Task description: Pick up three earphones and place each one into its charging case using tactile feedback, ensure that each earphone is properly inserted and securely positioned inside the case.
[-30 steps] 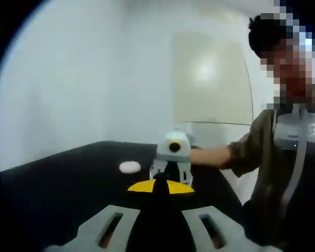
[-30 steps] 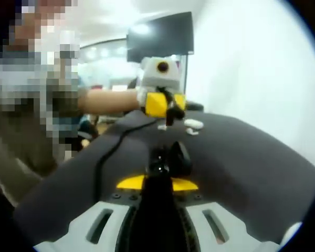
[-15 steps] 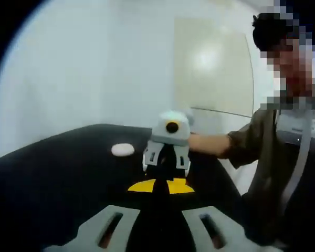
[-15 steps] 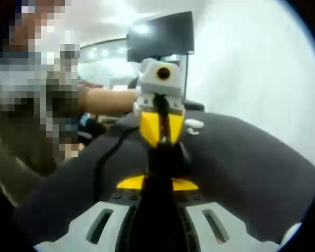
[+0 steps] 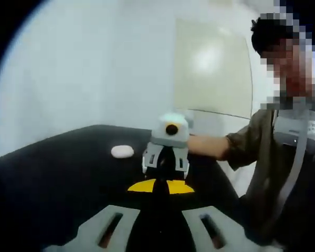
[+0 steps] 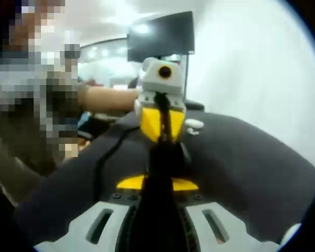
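Observation:
On the black table (image 6: 241, 157), my right gripper (image 6: 160, 163) is shut on a dark rounded thing, apparently a black charging case (image 6: 175, 155). Facing it, my left gripper (image 6: 163, 137) has its yellow jaws together, tips pressed down onto that case. A small black earphone seems pinched in them, but here it is hidden. In the left gripper view my left gripper (image 5: 160, 184) meets the right gripper (image 5: 165, 167) tip to tip. A white oval case (image 5: 122, 151) lies to the left. White earphones (image 6: 193, 125) lie behind the left gripper.
A black cable (image 6: 107, 155) runs across the table towards the person, whose forearm (image 6: 107, 100) and olive sleeve (image 5: 252, 147) are near. A dark monitor (image 6: 160, 35) hangs behind. The table edge (image 5: 223, 173) drops off beside the person.
Over the last second my left gripper came in from farther back and lowered its tips onto the thing in my right gripper. Since half a second ago, both are almost still.

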### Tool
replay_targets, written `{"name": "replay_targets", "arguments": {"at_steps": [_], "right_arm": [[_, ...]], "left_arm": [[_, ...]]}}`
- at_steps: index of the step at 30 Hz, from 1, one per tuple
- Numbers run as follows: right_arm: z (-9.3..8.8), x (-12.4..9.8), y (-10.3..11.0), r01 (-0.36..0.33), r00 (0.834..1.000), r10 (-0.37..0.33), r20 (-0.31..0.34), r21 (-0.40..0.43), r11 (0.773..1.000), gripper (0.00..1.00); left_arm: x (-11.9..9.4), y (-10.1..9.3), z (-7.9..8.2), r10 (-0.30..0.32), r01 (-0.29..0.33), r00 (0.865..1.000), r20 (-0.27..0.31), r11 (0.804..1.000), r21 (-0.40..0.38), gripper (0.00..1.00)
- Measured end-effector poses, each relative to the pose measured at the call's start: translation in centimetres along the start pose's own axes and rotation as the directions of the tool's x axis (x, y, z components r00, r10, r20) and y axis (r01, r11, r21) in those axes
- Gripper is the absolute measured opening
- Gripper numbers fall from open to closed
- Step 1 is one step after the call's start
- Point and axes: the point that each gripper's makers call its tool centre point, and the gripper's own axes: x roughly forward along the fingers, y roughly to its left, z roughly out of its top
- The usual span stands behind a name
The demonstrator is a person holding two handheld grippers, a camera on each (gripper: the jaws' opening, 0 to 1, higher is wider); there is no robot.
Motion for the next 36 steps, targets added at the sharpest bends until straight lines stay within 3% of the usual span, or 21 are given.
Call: {"name": "replay_targets", "arguments": {"at_steps": [6,10,15,17,19,21,23,27,28,29,30,33,36], "right_arm": [[-0.1,-0.1,-0.1,0.001,1.000,-0.001,0.000,0.000,1.000,0.19],[-0.1,-0.1,-0.1,0.000,1.000,0.000,0.000,-0.001,1.000,0.19],[0.0,-0.1,-0.1,0.001,1.000,-0.001,0.001,-0.003,1.000,0.19],[0.0,-0.1,0.0,0.000,1.000,0.000,0.004,-0.005,1.000,0.19],[0.1,-0.1,0.0,0.000,1.000,0.000,0.003,-0.005,1.000,0.19],[0.1,-0.1,0.0,0.000,1.000,0.000,0.003,-0.005,1.000,0.19],[0.1,-0.1,0.0,0.000,1.000,0.000,0.003,-0.004,1.000,0.19],[0.1,-0.2,0.1,0.000,1.000,0.000,0.003,-0.005,1.000,0.19],[0.1,-0.2,0.1,0.000,1.000,0.000,0.003,-0.005,1.000,0.19],[0.1,-0.2,0.1,0.001,1.000,-0.001,0.003,-0.005,1.000,0.19],[0.1,-0.2,0.1,0.001,1.000,-0.001,0.003,-0.005,1.000,0.19],[0.1,-0.3,0.1,0.002,1.000,-0.002,0.003,-0.006,1.000,0.19],[0.1,-0.3,0.1,0.004,1.000,-0.004,0.004,-0.007,1.000,0.19]], "left_arm": [[0.2,0.4,-0.9,0.007,-0.008,0.999,-0.033,1.000,-0.023,0.04],[-0.1,0.5,-1.0,0.029,-0.027,0.997,-0.077,0.999,0.028,0.04],[-0.3,0.2,0.0,0.042,-0.037,0.996,-0.076,0.997,0.063,0.12],[-0.6,-0.1,0.2,0.042,-0.032,0.994,-0.100,0.994,0.100,0.12],[-0.9,0.1,0.3,0.094,-0.072,0.985,-0.146,0.986,0.150,0.12],[-1.2,0.6,0.4,0.170,-0.127,0.965,-0.201,0.969,0.213,0.11],[-1.4,0.5,0.3,0.205,-0.152,0.947,-0.248,0.964,0.218,0.07],[-1.1,-0.6,0.7,0.196,-0.153,0.939,-0.282,0.974,0.169,0.05],[-1.0,-0.8,0.3,0.197,-0.169,0.930,-0.310,0.979,0.115,0.05],[-0.8,-0.6,0.2,0.210,-0.177,0.924,-0.319,0.976,0.130,0.05],[-0.7,-0.4,-0.3,0.237,-0.207,0.907,-0.348,0.971,0.122,0.06],[-0.1,0.2,-0.7,0.284,-0.256,0.881,-0.379,0.959,0.124,0.09],[0.2,0.2,-0.8,0.302,-0.284,0.868,-0.394,0.953,0.106,0.13]]}}
